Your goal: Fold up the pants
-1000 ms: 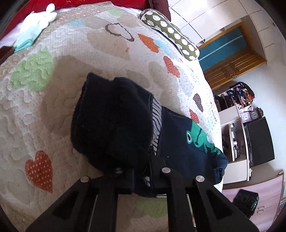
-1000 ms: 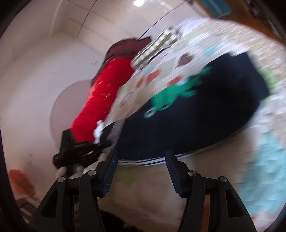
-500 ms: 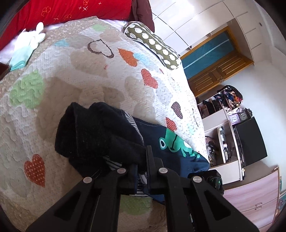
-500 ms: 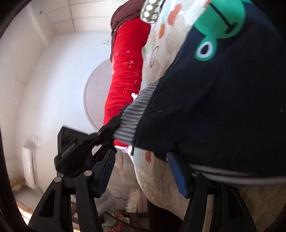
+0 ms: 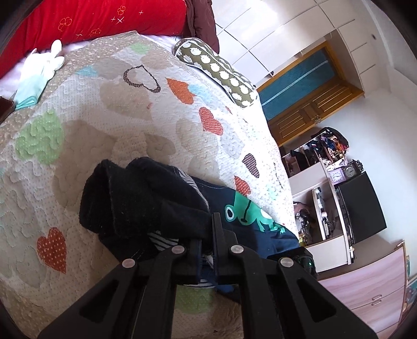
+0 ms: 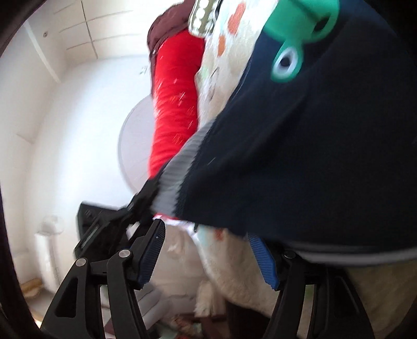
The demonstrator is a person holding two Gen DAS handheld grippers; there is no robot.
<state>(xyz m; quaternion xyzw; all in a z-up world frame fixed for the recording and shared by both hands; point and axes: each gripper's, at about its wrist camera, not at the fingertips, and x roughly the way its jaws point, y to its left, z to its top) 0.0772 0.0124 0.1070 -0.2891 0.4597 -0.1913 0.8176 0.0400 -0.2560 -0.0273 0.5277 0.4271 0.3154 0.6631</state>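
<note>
From the left wrist view, the left gripper [image 5: 206, 242] is clamped tight on the striped waistband edge of the dark pants [image 5: 146, 203], which lie bunched and partly doubled over on the heart-patterned quilt [image 5: 125, 109] near the bed's close edge. A green frog print [image 5: 247, 211] shows on the right part of the cloth. Far off lie a spotted bolster [image 5: 219, 70], a red pillow [image 5: 91, 18] and a pale folded cloth [image 5: 34, 80] at the far left.

From the right wrist view, blurred, the right gripper [image 6: 208, 250] has its jaws wide and opening at the bed's edge; the pants' hem [image 6: 338, 250] hangs over the right blue pad [image 6: 263, 260], but nothing is pinched. The left gripper [image 6: 125, 213] appears here from outside, holding the waistband [image 6: 182, 172].

The step looks like gathering a second corner for a fold. Next, the right jaws likely need to close on the hem before both lift and lay the cloth over.

Only the left view shows the whole garment; only the right shows the open pads.
</note>
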